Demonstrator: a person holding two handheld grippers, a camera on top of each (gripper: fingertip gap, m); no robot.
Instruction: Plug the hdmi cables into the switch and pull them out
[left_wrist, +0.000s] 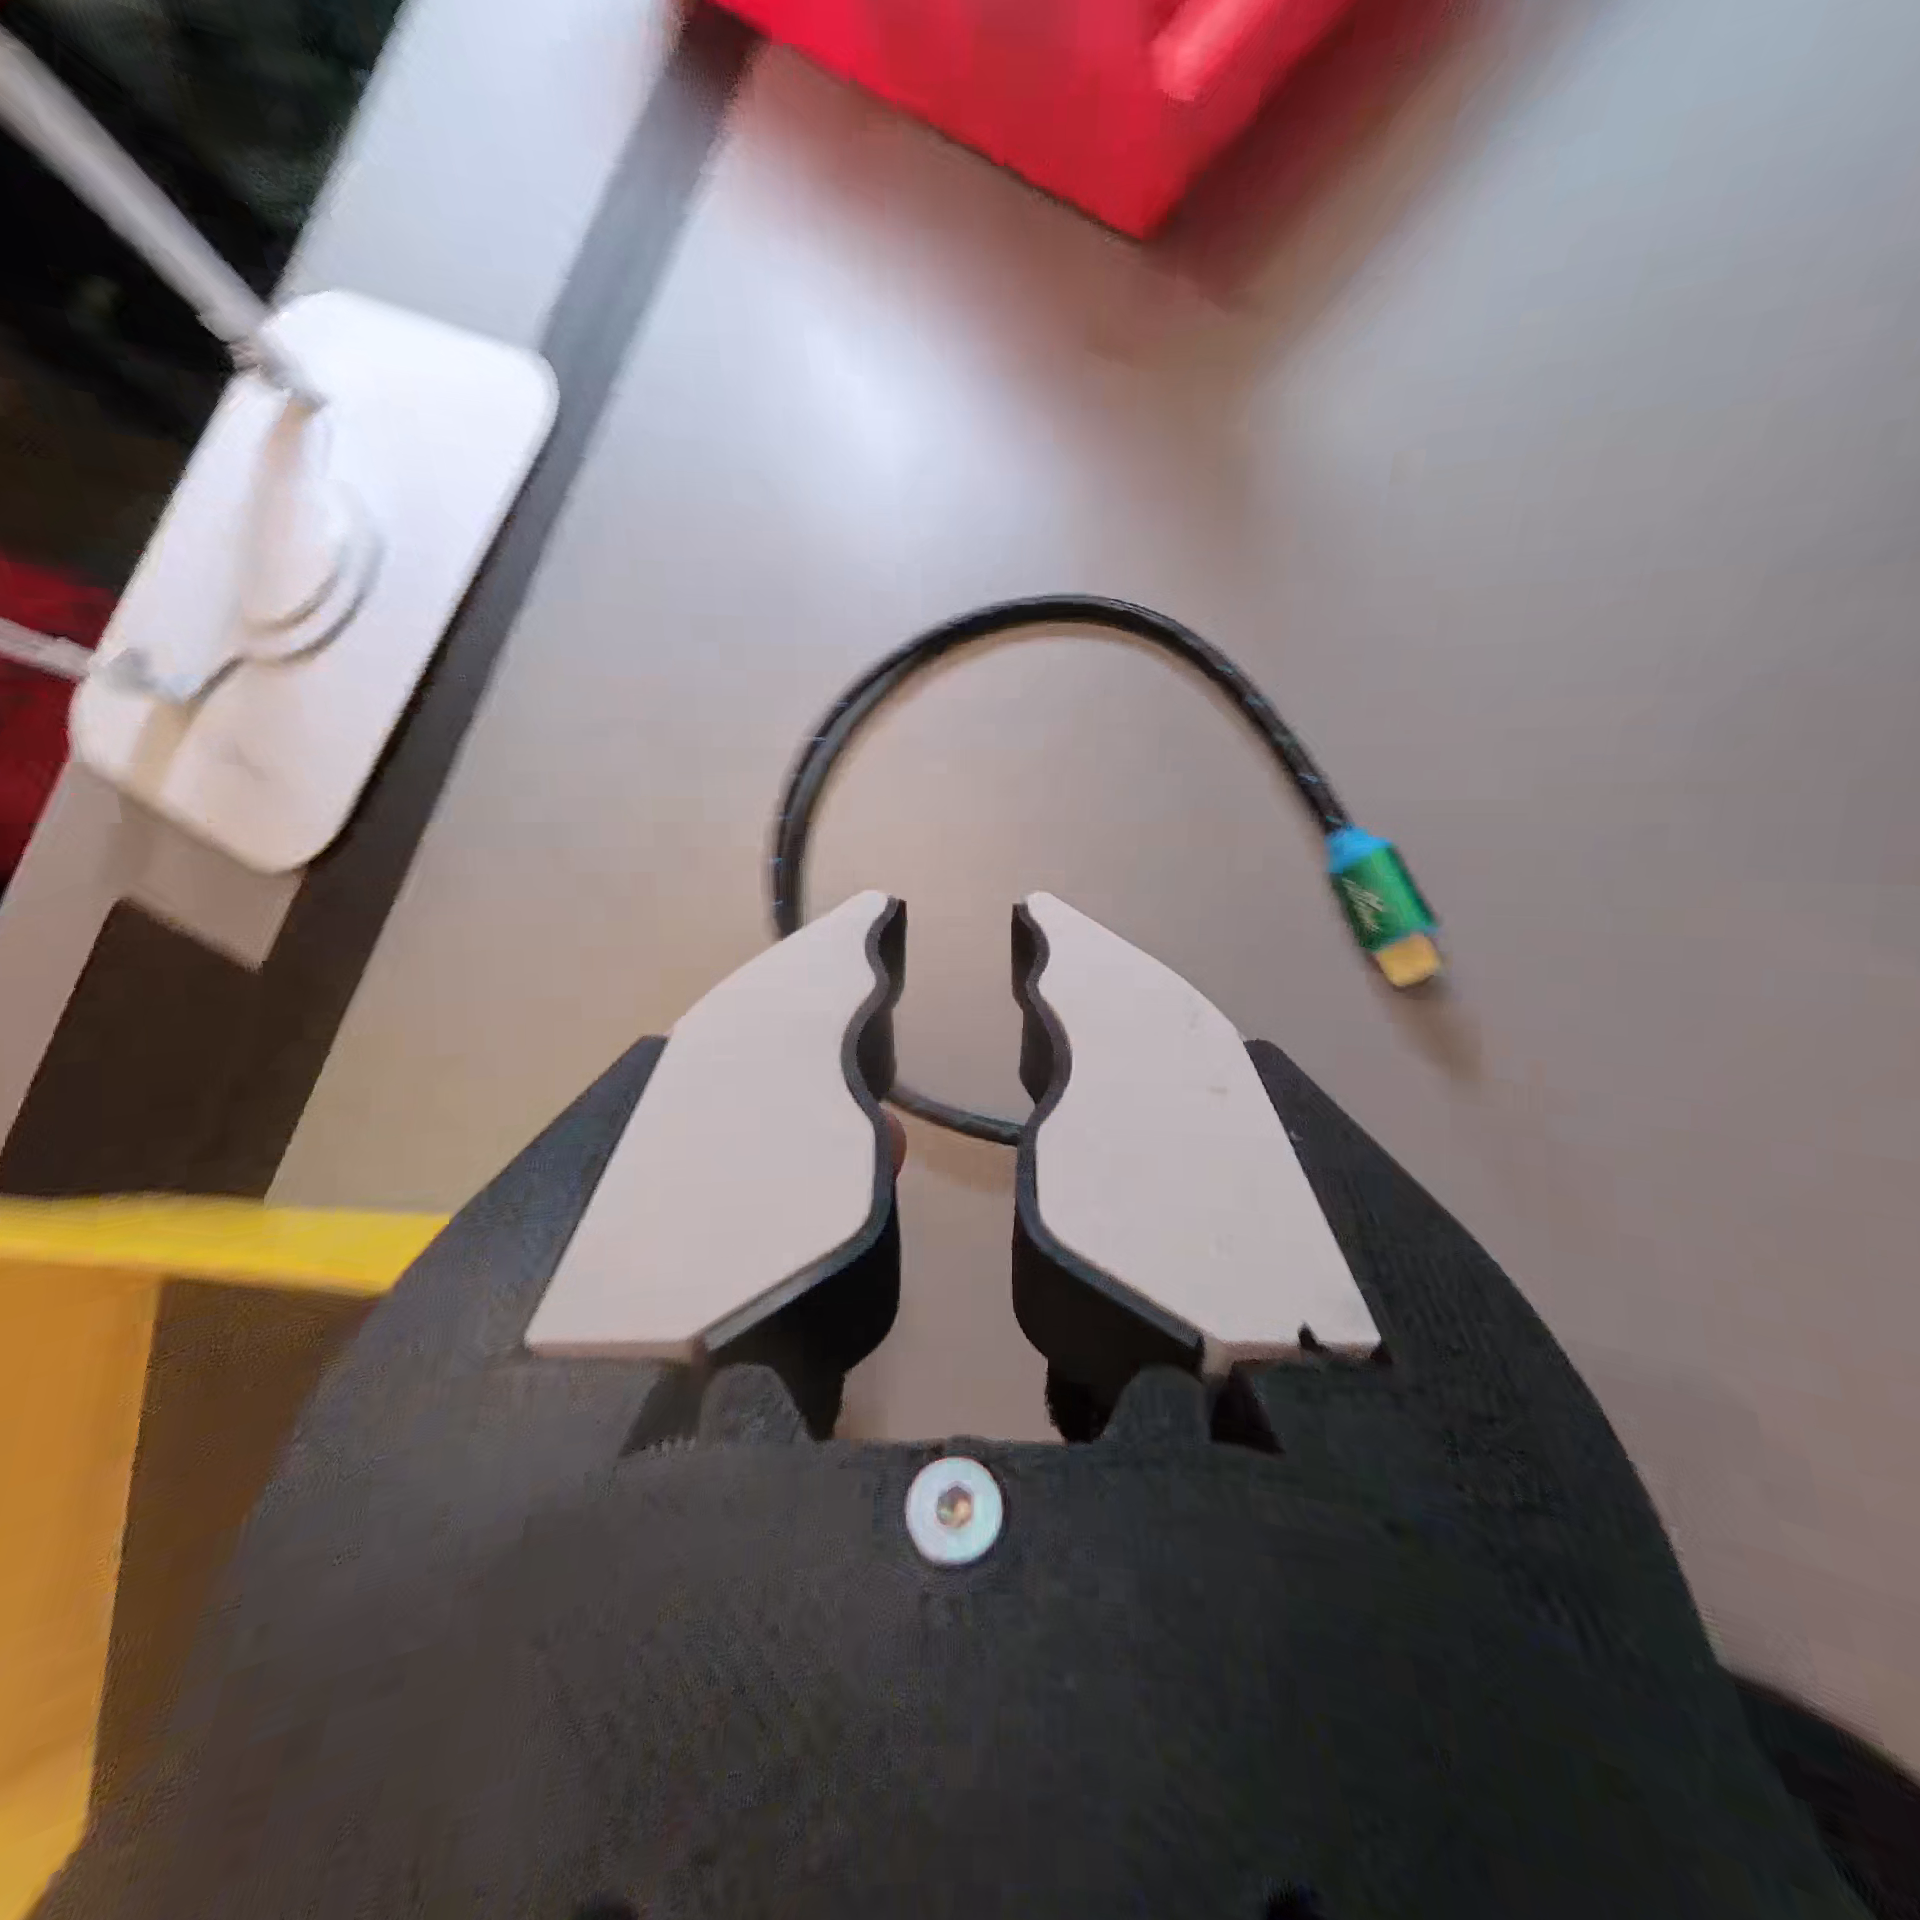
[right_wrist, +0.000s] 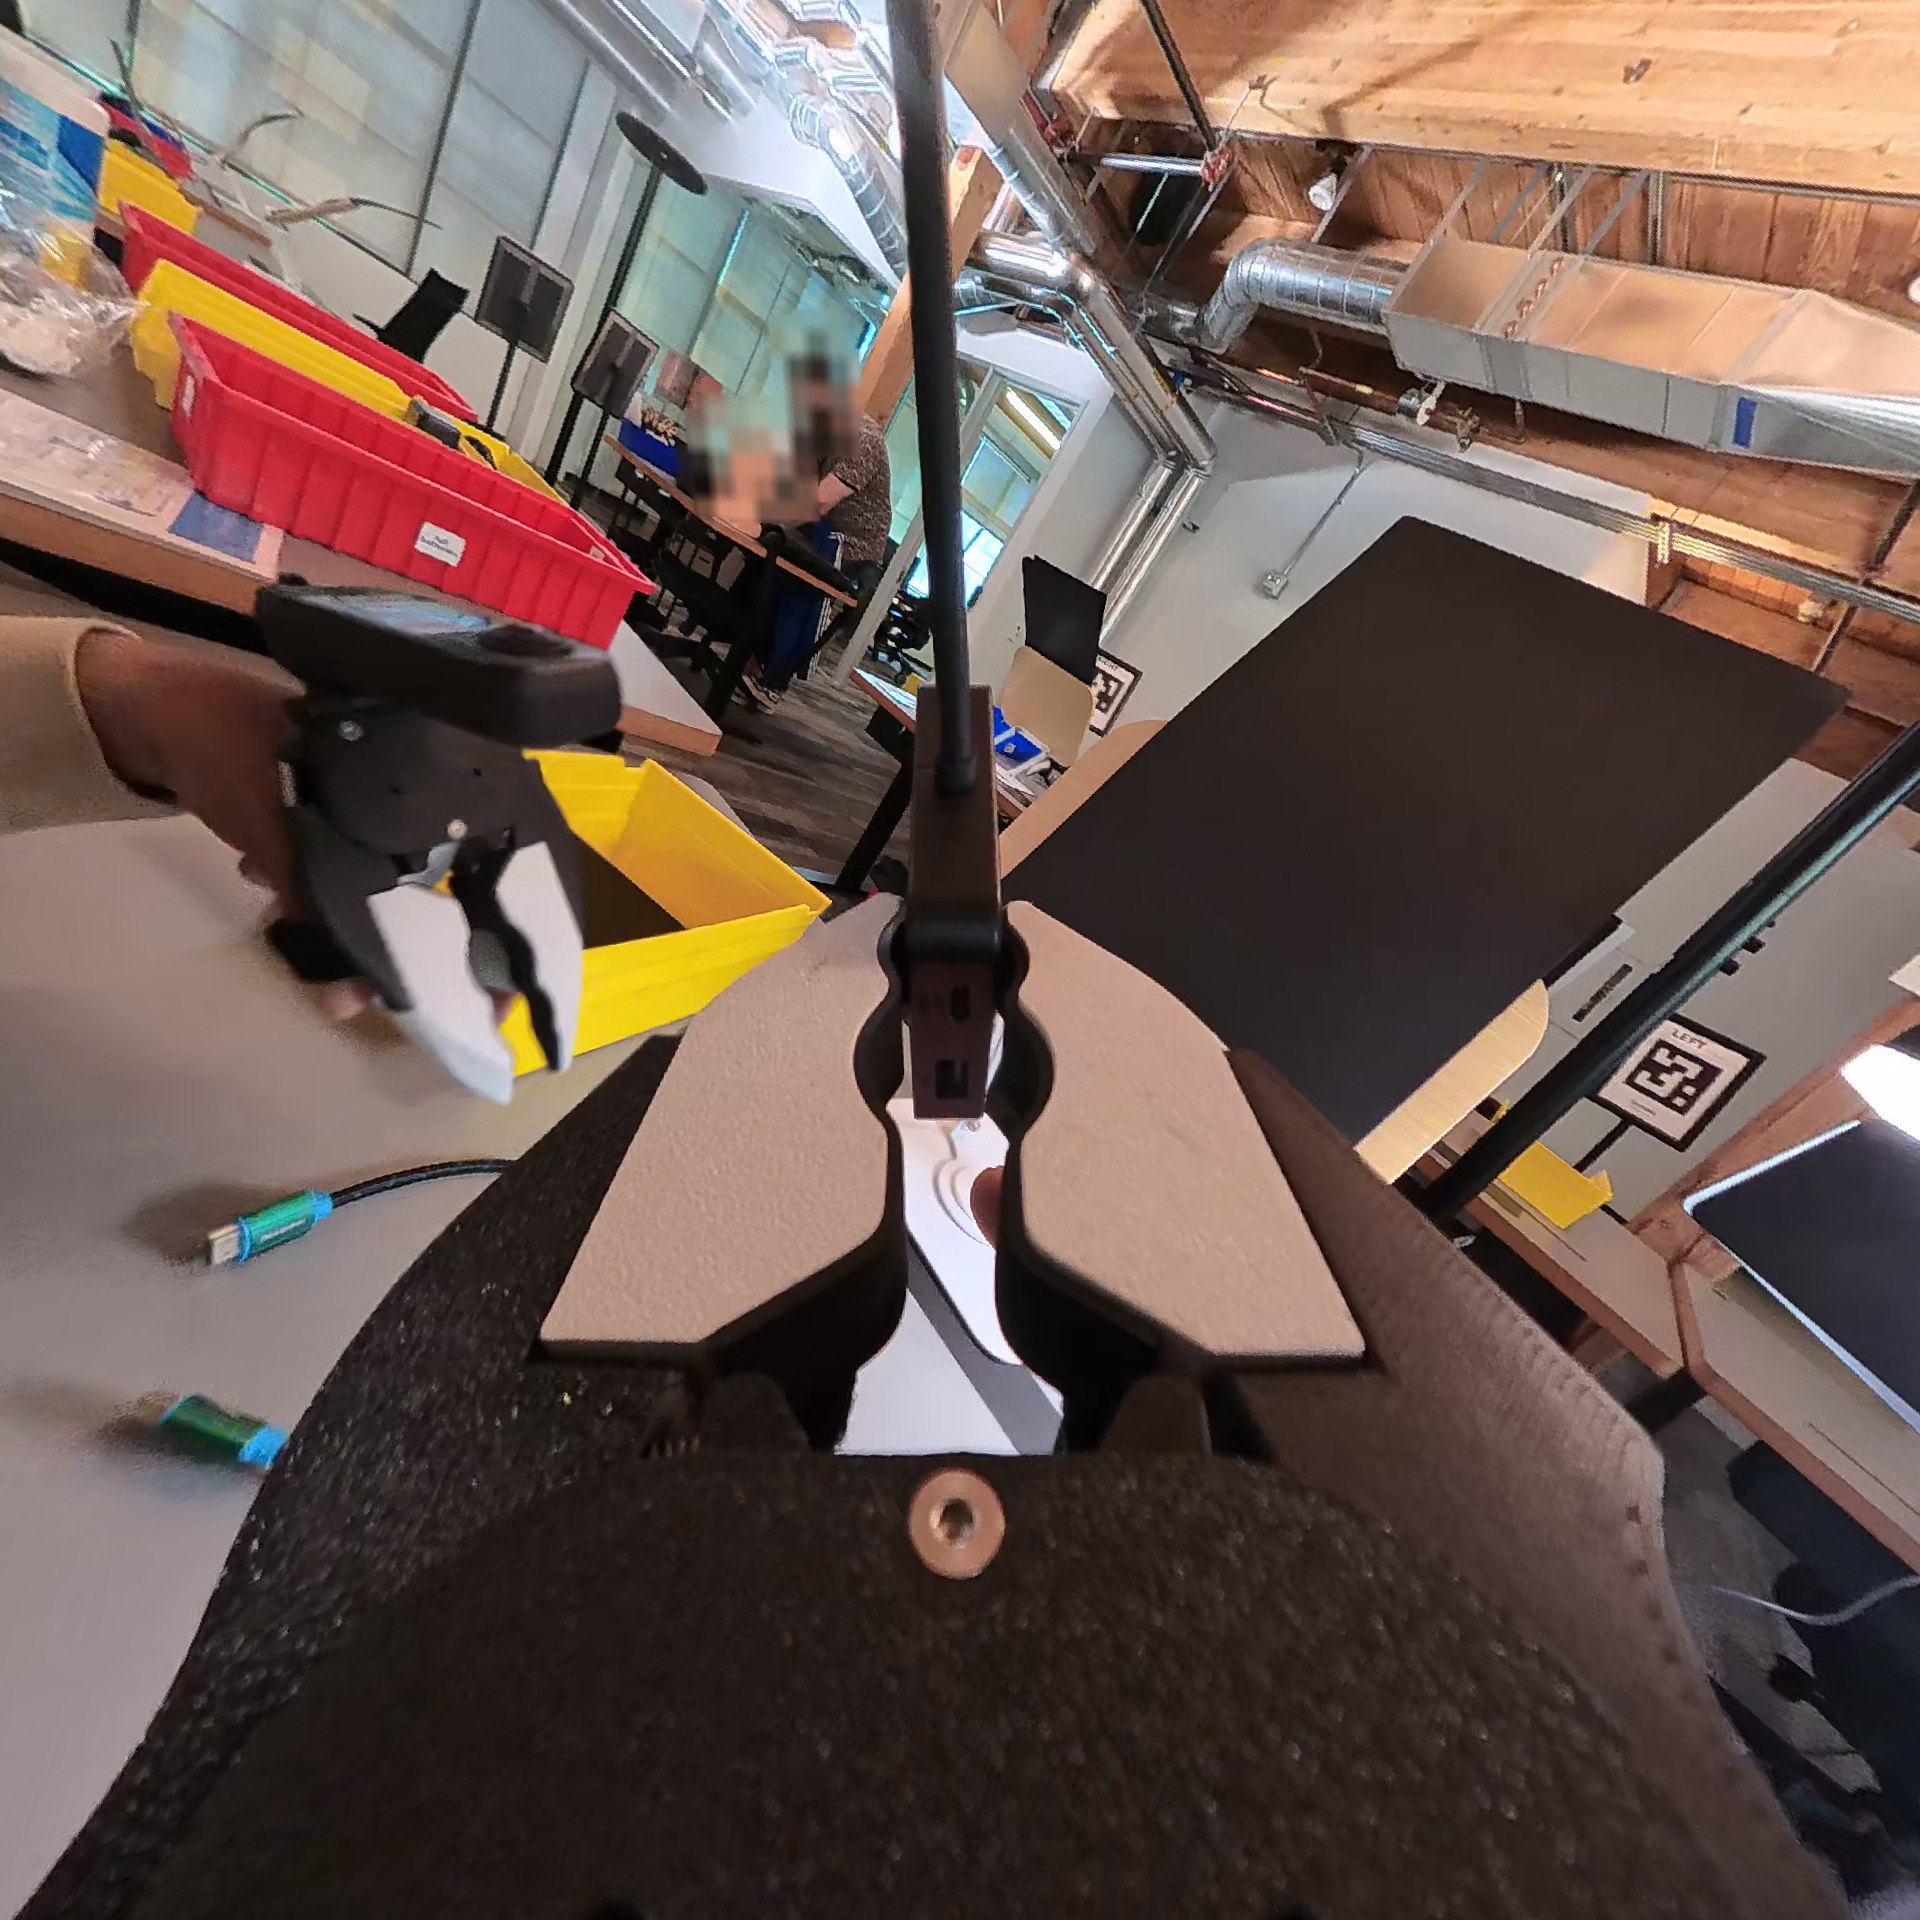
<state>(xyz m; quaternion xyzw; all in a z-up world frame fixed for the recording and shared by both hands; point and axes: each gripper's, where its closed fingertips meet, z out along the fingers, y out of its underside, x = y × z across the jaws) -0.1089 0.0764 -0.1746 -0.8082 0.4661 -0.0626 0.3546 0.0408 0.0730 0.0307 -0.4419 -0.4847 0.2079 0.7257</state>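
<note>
Two grippers: the left gripper (left_wrist: 958, 914) hangs parted and empty over the HDMI cable (left_wrist: 1039, 623), green plug (left_wrist: 1387, 914) at three o'clock; the right gripper (right_wrist: 954, 920) clamps the black switch (right_wrist: 951, 883).

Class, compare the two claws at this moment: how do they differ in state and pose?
The right claw is shut on the black switch, while the left claw is open and empty. The right claw points up towards the ceiling and holds the switch off the table; the left claw points down over the looped HDMI cable lying there. Both have pale wavy-edged fingers on black bodies.
</note>
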